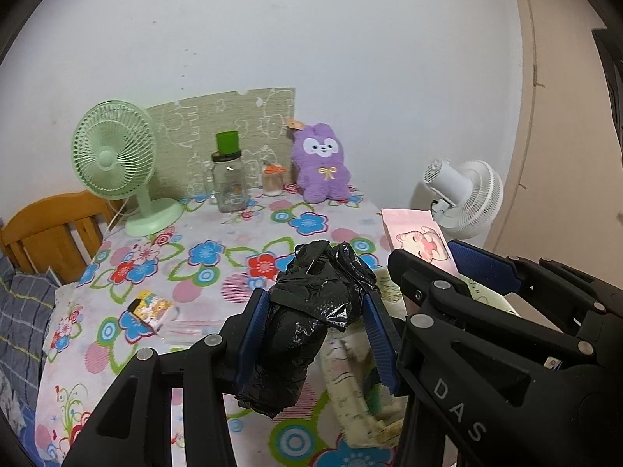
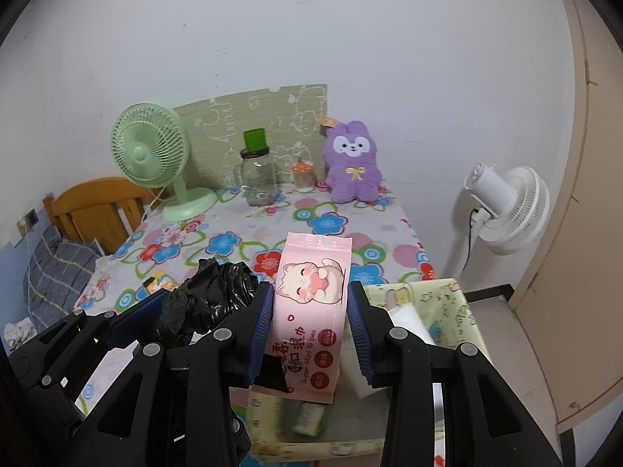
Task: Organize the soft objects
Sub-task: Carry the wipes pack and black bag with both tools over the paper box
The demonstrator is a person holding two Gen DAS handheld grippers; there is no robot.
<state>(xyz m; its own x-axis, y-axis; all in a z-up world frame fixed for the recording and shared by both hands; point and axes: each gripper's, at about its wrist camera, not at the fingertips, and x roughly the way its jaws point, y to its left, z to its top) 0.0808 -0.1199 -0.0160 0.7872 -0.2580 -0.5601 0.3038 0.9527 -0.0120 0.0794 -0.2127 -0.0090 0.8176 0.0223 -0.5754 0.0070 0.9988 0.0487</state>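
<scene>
1. My left gripper (image 1: 317,334) is closed partway on a roll of black plastic bags (image 1: 307,311); its blue pads (image 1: 253,334) press the roll from both sides, and the crumpled loose end sticks up past the fingertips.
2. My right gripper (image 2: 309,323) is clamped about as narrowly on a pink pack of wet wipes (image 2: 311,311), held upright with the cartoon cat facing me and its blue pads (image 2: 261,330) against the pack's long edges.
3. I hold both things up above the near edge of the counter (image 1: 233,241), side by side, the bag roll to the left of the wipes.
4. Under the wipes sits a pale yellow fabric storage box (image 2: 447,299) with cartoon prints; something white lies inside it, blurred.
5. On the flowered cloth, at the far side against the wall, a purple plush rabbit (image 1: 323,163) sits upright.
6. Left of the plush stand a small orange-topped container (image 1: 272,179), a clear glass jar (image 1: 229,183) with a green cup on its lid, and a green desk fan (image 1: 117,155).
7. A small yellow packet (image 1: 150,307) lies flat near the counter's left edge.
8. A white standing fan (image 2: 506,206) is beyond the right end of the counter.
</scene>
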